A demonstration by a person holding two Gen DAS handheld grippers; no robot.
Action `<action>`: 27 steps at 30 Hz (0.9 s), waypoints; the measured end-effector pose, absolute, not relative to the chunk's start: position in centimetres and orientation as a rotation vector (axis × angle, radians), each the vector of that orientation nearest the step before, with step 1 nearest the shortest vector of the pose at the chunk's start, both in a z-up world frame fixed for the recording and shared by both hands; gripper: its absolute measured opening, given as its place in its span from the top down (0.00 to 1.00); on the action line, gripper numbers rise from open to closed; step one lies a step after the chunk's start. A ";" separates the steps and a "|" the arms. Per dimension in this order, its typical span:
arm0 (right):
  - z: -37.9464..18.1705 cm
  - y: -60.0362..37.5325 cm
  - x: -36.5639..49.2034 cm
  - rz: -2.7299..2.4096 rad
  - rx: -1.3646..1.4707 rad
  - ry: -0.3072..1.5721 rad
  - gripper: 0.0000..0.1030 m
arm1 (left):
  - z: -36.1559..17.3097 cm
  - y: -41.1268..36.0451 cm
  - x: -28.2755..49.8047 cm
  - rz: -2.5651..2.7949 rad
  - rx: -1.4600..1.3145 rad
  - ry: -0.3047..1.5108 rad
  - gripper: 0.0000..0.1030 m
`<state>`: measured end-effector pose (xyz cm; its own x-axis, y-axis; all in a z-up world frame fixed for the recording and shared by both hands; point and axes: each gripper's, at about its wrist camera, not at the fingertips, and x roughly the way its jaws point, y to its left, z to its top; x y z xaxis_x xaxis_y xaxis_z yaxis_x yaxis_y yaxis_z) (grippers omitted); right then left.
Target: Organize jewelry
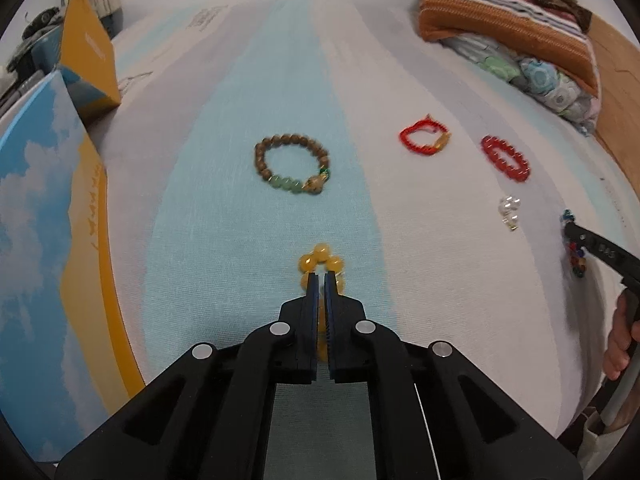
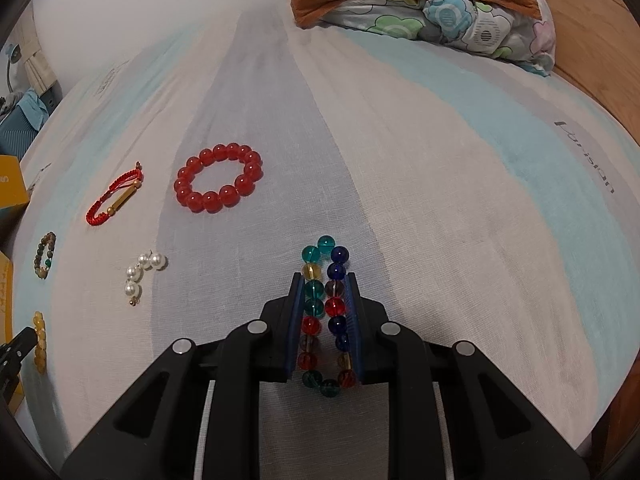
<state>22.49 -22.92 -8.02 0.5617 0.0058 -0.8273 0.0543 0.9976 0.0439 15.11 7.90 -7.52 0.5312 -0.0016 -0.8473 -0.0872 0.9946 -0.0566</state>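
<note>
Both grippers loaded: left gripper (image 1: 321, 280) pinched nearly shut on the yellow bracelet (image 1: 320, 262), right gripper (image 2: 323, 286) clamped narrow on the multicolour bracelet (image 2: 326, 312), squashed lengthwise along its fingers. Box (image 1: 40, 220) just left of the yellow bracelet, so nearer the left gripper.

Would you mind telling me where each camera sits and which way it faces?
Left wrist: on the left gripper, looking down along its fingers at the yellow bead bracelet they pinch on the striped sheet; a hand shows at right.
Right wrist: on the right gripper, looking down at the multicolour bead bracelet squeezed between its fingers.
Shared: red bead bracelet, red cord bracelet, pearls, wooden bead bracelet, pillows.
</note>
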 end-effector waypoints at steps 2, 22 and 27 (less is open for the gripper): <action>-8.0 -22.8 22.5 -0.028 0.061 0.975 0.82 | -7.7 8.0 15.1 0.065 -0.088 1.011 0.81; -8.2 -22.6 22.6 -0.024 0.065 0.972 0.82 | -7.4 7.6 14.7 0.045 -0.078 0.994 0.91; -7.8 -22.5 22.4 -0.019 0.068 0.960 0.82 | -6.3 7.4 14.1 0.034 -0.088 0.963 0.91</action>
<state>22.38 -22.49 -7.84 0.5735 0.0139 -0.8191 0.0462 0.9977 0.0492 14.14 7.43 -6.25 0.5706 -0.0106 -0.8212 -0.0681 0.9959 -0.0602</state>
